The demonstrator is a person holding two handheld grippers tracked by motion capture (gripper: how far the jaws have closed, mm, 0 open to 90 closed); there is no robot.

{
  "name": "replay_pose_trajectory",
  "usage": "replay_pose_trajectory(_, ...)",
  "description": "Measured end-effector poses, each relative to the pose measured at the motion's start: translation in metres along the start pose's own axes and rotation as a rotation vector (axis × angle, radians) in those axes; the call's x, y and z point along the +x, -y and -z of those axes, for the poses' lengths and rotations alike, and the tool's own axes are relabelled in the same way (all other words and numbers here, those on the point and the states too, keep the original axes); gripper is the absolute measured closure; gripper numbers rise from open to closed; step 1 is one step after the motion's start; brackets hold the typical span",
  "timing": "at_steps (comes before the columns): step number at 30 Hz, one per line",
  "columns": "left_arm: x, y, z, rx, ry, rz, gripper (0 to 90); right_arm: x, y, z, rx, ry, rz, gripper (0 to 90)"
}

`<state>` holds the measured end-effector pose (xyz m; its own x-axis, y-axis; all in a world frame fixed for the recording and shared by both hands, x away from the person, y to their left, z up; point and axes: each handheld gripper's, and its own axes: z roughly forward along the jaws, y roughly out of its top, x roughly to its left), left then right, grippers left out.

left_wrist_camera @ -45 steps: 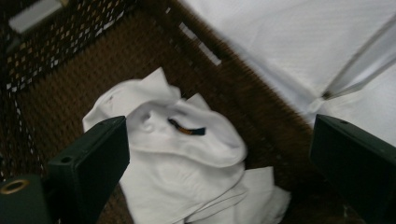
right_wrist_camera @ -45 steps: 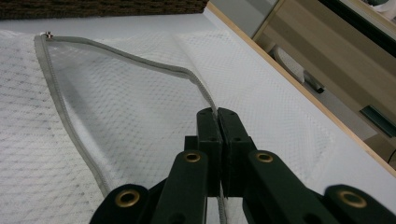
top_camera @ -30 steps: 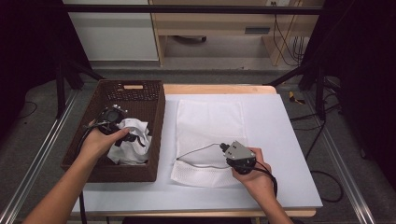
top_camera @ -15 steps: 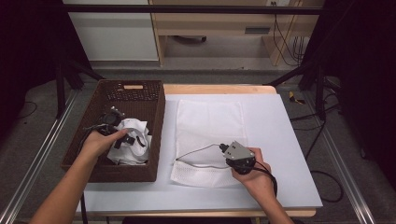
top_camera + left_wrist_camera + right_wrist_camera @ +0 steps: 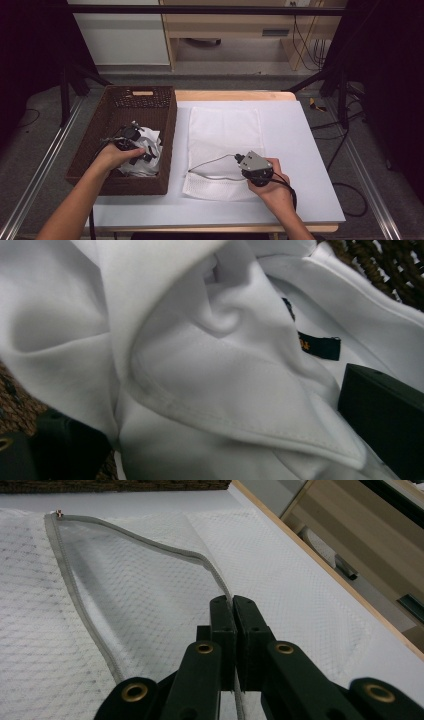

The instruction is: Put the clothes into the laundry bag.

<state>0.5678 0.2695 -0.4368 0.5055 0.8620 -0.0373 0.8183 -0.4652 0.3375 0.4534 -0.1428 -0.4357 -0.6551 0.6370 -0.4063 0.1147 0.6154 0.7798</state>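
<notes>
A white garment (image 5: 150, 142) lies crumpled in the brown wicker basket (image 5: 169, 125) at the left. My left gripper (image 5: 142, 154) is down in the basket on it. Its jaws stand wide apart, open, with folds of the garment (image 5: 210, 370) and a black label (image 5: 320, 346) between them; gripper (image 5: 225, 435). A white mesh bag (image 5: 225, 130) lies flat on the table beside the basket. My right gripper (image 5: 237, 159) is shut on the bag's grey zipper edge (image 5: 150, 545) and holds that edge lifted, so the mouth gapes; gripper (image 5: 232, 605).
The bag rests on a white board (image 5: 305, 150) over a wooden table (image 5: 235, 95). Basket wall (image 5: 380, 265) stands close behind the garment. Metal rails (image 5: 40, 170) run along both sides, and a cable (image 5: 285, 185) trails from the right gripper.
My left hand has sunk lower into the basket, onto the white garment. The right hand and the lifted bag edge have stayed put.
</notes>
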Motion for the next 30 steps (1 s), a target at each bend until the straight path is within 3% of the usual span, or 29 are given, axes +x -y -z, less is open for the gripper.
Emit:
replay_pose_trajectory(3,0.007,0.001,-0.002,0.021,-0.024,0.04,0.0,0.0,0.0,0.0,0.001,-0.001,0.003,88.1)
replay_pose_trajectory(7,0.014,0.003,-0.007,0.035,-0.015,0.081,0.0,0.0,0.0,-0.001,0.002,-0.003,0.003,88.0)
replay_pose_trajectory(13,0.01,0.002,-0.009,0.031,0.008,0.068,0.1,0.0,0.0,-0.001,0.002,-0.005,0.002,88.0)
replay_pose_trajectory(15,0.009,0.002,-0.009,0.032,-0.015,0.039,1.6,0.0,0.0,-0.002,0.003,-0.006,0.002,88.0)
replay_pose_trajectory(19,0.008,0.001,-0.007,0.032,-0.027,0.032,13.5,0.001,-0.001,-0.003,0.005,-0.006,0.005,88.0)
replay_pose_trajectory(24,0.002,-0.003,-0.002,0.043,-0.041,-0.015,35.7,0.001,-0.001,-0.002,0.003,-0.008,0.003,88.1)
replay_pose_trajectory(30,0.001,-0.004,0.002,0.022,-0.03,-0.031,61.7,0.001,-0.002,-0.001,0.001,-0.01,0.009,88.3)
